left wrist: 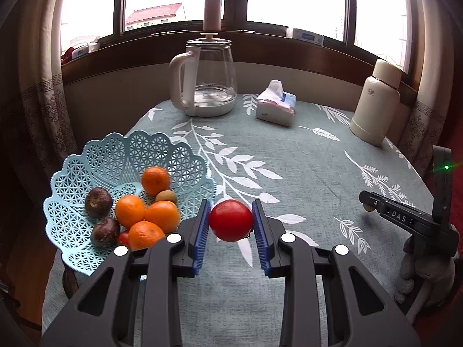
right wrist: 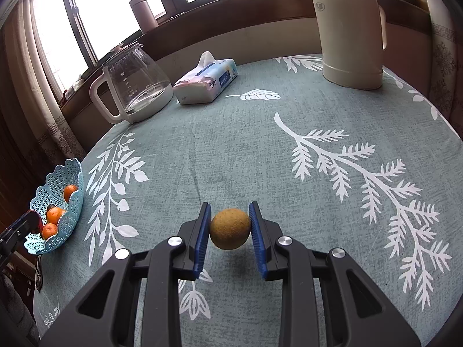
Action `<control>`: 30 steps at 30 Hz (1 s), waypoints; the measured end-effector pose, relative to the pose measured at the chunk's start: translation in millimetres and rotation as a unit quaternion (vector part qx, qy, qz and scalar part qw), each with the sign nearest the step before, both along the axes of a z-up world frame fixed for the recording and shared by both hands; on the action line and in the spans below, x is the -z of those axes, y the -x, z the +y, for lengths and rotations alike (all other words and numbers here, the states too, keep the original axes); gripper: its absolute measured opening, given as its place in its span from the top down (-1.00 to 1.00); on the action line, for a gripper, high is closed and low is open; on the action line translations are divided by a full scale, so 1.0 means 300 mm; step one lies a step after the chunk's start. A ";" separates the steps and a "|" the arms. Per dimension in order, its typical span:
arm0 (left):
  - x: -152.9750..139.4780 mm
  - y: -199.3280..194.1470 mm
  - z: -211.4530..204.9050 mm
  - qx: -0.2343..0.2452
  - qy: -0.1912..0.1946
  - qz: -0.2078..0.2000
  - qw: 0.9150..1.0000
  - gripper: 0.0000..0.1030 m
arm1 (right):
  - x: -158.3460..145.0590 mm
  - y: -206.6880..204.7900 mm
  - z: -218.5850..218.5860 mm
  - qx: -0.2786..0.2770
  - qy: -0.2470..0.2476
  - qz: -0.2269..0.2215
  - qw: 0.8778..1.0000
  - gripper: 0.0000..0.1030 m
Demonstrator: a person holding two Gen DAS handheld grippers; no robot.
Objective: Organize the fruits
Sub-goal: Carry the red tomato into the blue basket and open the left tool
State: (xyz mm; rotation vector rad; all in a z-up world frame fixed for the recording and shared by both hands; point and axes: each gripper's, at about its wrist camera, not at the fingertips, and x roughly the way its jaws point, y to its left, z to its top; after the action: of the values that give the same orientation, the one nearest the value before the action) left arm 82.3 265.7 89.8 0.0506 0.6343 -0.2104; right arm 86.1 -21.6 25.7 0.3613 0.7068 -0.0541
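Note:
My left gripper (left wrist: 230,221) is shut on a red tomato (left wrist: 230,220), held just right of the light blue lattice basket (left wrist: 95,159). Inside the basket lie several oranges (left wrist: 155,180), two dark brown fruits (left wrist: 98,201), a small tan longan (left wrist: 166,196) and a bit of another red fruit (left wrist: 123,237). My right gripper (right wrist: 230,225) is shut on a round tan-brown fruit (right wrist: 230,225), lifted a little above the tablecloth, with its shadow below. In the left wrist view the right gripper (left wrist: 369,202) shows at the right edge with that fruit at its tip. The basket (right wrist: 71,202) sits far left in the right wrist view.
A teal tablecloth (left wrist: 289,179) with white leaf prints covers the round table. At the back stand a glass kettle (left wrist: 207,78), a tissue pack (left wrist: 276,104) and a cream thermos (left wrist: 376,101). A window sill with a pink bottle (left wrist: 212,10) runs behind. A gloved hand (left wrist: 419,269) holds the right gripper.

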 end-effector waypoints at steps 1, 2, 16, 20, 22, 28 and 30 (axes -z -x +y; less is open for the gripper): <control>-0.003 -0.004 0.020 -0.008 0.000 -0.001 1.000 0.41 | -0.001 0.000 0.001 -0.001 0.000 0.000 1.000 0.47; -0.005 -0.008 0.039 -0.016 0.001 -0.001 1.000 0.41 | -0.002 0.000 0.002 -0.001 0.001 -0.001 1.000 0.47; 0.024 -0.095 0.318 -0.119 0.001 0.007 0.993 0.41 | 0.000 -0.002 0.004 -0.003 0.006 -0.002 1.000 0.47; 0.048 -0.126 0.366 -0.136 0.001 0.015 0.991 0.41 | -0.001 -0.002 0.005 -0.003 0.006 -0.002 1.000 0.47; 0.059 -0.140 0.387 -0.145 0.001 0.019 0.989 0.41 | -0.001 -0.003 0.006 -0.003 0.006 -0.001 1.000 0.47; 0.069 -0.158 0.409 -0.154 -0.005 0.016 0.988 0.41 | 0.006 -0.006 0.006 -0.003 0.008 0.001 1.000 0.47; 0.071 -0.161 0.409 -0.154 -0.007 0.016 0.988 0.41 | 0.006 -0.007 0.006 -0.003 0.009 0.001 1.000 0.47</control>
State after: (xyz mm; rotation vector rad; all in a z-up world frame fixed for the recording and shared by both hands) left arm 130.7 388.5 68.5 -0.0374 0.6659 0.0918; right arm 88.3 -19.7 24.0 0.3428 0.7093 -0.0553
